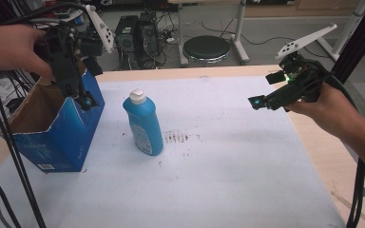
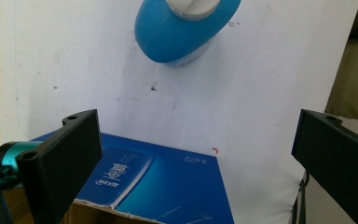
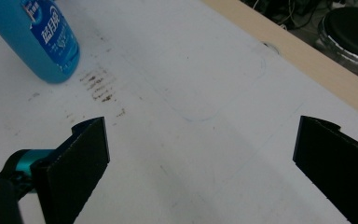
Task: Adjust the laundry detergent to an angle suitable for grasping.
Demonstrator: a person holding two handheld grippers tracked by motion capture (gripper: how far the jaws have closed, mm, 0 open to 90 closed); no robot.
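I see the white table cover [image 1: 228,166] spread wide, with the open blue carton [image 1: 62,137] standing just left of the blue bottle [image 1: 143,124] (white cap up, upright). My left gripper [image 1: 86,100] hangs over the carton's rim, left of the bottle, jaws wide apart and holding nothing. My right gripper [image 1: 259,101] hovers well right of the bottle, above bare cover, jaws likewise spread, empty.
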